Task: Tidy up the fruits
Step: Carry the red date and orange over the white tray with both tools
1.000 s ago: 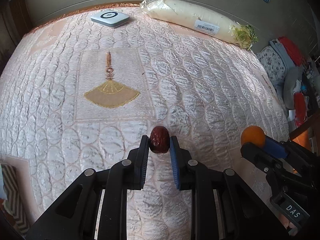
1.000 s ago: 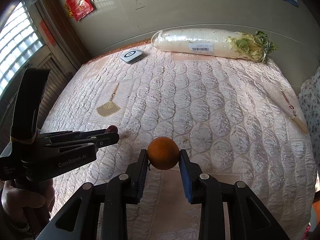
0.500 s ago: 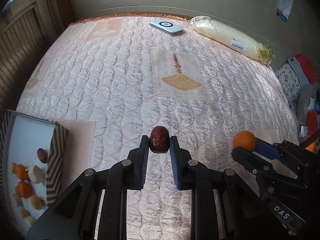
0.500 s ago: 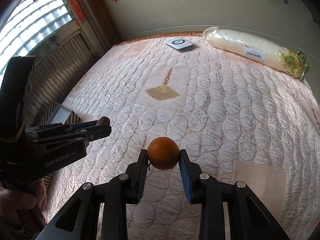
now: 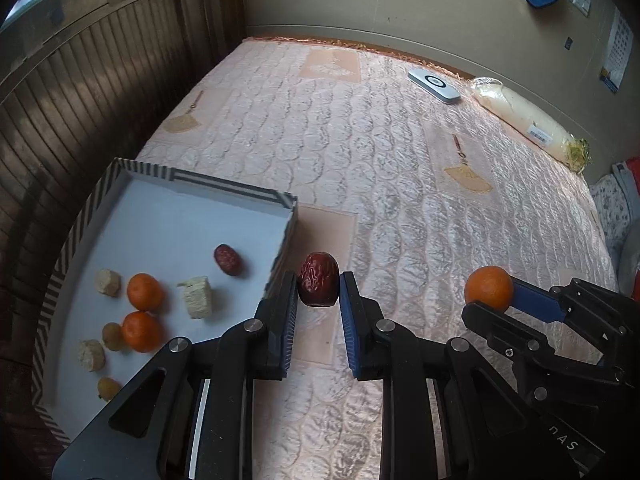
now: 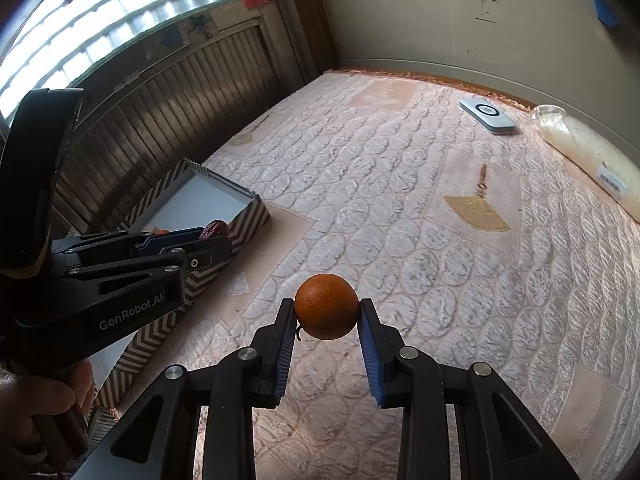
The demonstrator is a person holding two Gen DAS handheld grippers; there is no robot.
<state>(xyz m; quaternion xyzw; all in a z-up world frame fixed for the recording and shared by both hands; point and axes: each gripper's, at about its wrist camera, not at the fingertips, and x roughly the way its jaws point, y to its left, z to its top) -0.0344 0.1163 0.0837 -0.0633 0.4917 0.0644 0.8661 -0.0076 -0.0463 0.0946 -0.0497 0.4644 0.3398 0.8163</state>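
Pink quilted bed cover [image 5: 400, 184] fills most of both views, w/ gold fan motifs stitched in. Dark slatted wood panelling [image 5: 80, 112] runs along the left side, window above it in the right wrist view. Next biggest: striped-rim box [image 5: 224, 188] w/ pale blue-white floor, sitting on the bed at the left edge near the panelling. Long white radish in plastic wrap [image 5: 524, 116] lies along the far wall, barcode label on it; flat white device [image 5: 434, 86] w/ a ring mark sits just beside its near end. Left tool [image 5: 319, 292] is clamped on a wrinkled dark red jujube [image 5: 319, 285], held above the bed cover just right of the box's right wall, not yet over the box floor. Right tool [image 6: 327, 316] is clamped on a small orange mandarin [image 6: 327, 306], held above the bed cover, well right of the box; in the left wrist view that same fruit shows at the right, approx level w/ the jujube. Inside the box: two more mandarins [image 5: 145, 291] close together, a second jujube [image 5: 227, 259] nearer the right wall, three pale beige chunks [image 5: 196, 297], and two small yellowish round fruits [image 5: 112, 336] low at left, one touching the lower mandarin.
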